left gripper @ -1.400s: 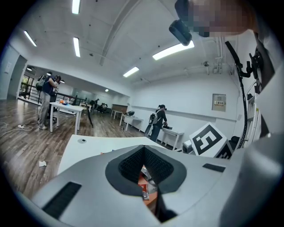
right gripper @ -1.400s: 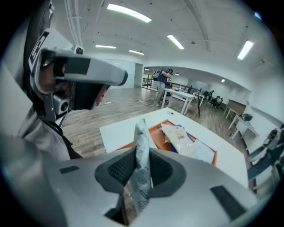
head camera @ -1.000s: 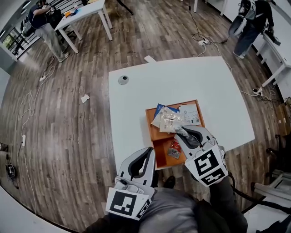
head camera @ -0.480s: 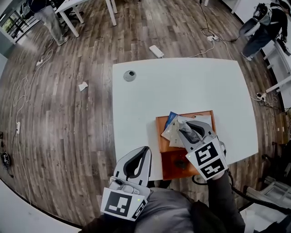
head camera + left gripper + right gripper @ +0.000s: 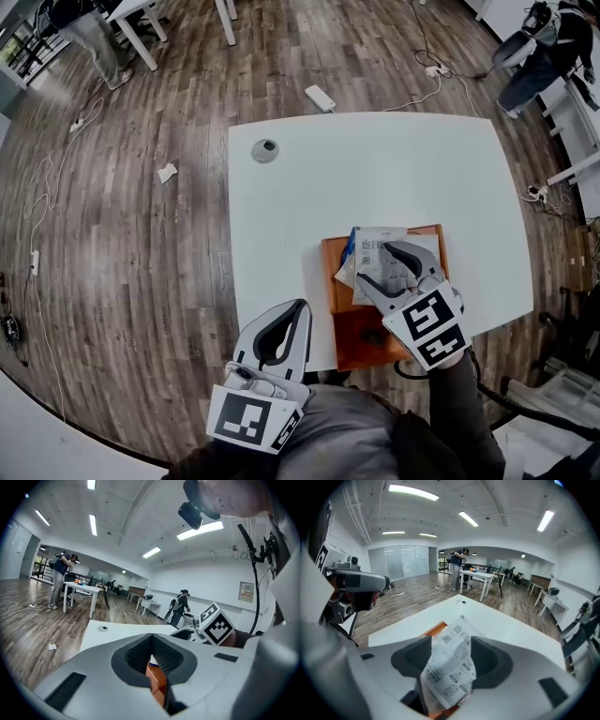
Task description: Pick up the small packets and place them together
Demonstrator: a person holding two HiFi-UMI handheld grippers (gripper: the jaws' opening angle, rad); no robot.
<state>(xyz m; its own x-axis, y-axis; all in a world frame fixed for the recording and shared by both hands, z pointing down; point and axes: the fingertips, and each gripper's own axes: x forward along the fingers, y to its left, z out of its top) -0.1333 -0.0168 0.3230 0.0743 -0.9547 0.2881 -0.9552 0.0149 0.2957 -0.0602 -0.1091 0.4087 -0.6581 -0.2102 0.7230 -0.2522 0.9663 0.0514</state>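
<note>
An orange tray (image 5: pixel 334 281) sits at the near edge of the white table (image 5: pixel 281 216), with several small packets (image 5: pixel 373 249) piled in its far half. My right gripper (image 5: pixel 375 263) hangs over that pile. Its jaws have just been opening and now stand apart, with a white printed packet (image 5: pixel 450 663) loose between them and no pad pressing on it. The tray's orange rim (image 5: pixel 436 629) shows behind the packet. My left gripper (image 5: pixel 301 307) is below the table's near edge, left of the tray, its fingertips together and holding nothing. Past them I see the tray (image 5: pixel 157 679).
A grey round cap (image 5: pixel 265 150) is set into the table's far left corner. A white block (image 5: pixel 321 97) and cables lie on the wood floor beyond. Other tables and people stand far off. The table's near edge runs just under the tray.
The right gripper's jaws have spread apart over the tray, and the white packet now lies loose between them. Both grippers shifted slightly a second ago, then stayed put.
</note>
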